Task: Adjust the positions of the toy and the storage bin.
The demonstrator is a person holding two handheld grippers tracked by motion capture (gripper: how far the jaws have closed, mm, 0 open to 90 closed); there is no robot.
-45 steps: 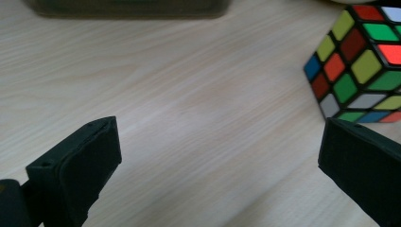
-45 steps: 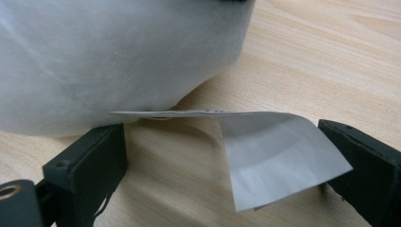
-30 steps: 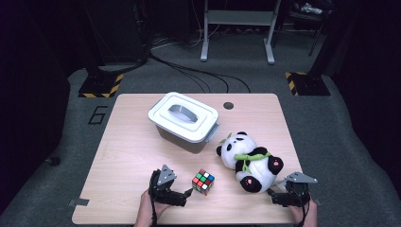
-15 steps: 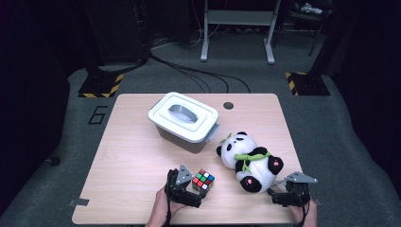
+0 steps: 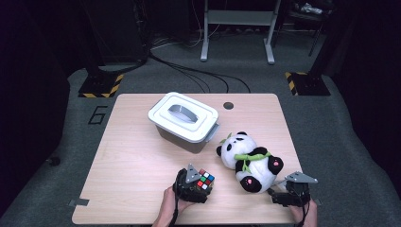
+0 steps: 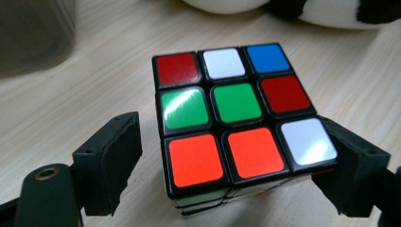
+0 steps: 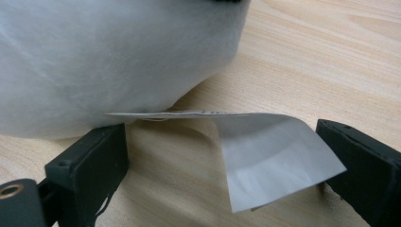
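Observation:
A scrambled Rubik's cube (image 5: 205, 179) (image 6: 231, 118) lies on the wooden table (image 5: 132, 156) near its front edge. My left gripper (image 5: 201, 185) (image 6: 234, 158) is open with the cube between its jaws. The right jaw is at the cube's side, and the left jaw stands a small gap off. A black-and-white plush panda (image 5: 248, 161) (image 7: 104, 56) lies to the right of the cube. My right gripper (image 5: 280, 196) (image 7: 227, 156) is open at the panda's lower end. The panda's white label (image 7: 274, 151) hangs between its jaws.
A grey plastic box with a white handled lid (image 5: 184, 120) stands behind the cube, mid-table. A small round hole (image 5: 229, 105) is near the table's far edge. The table's left half is bare wood. Cables and stand legs lie on the floor beyond.
My left gripper has slid to the right and forward until its jaws straddle the cube. The right gripper and the panda have stayed put.

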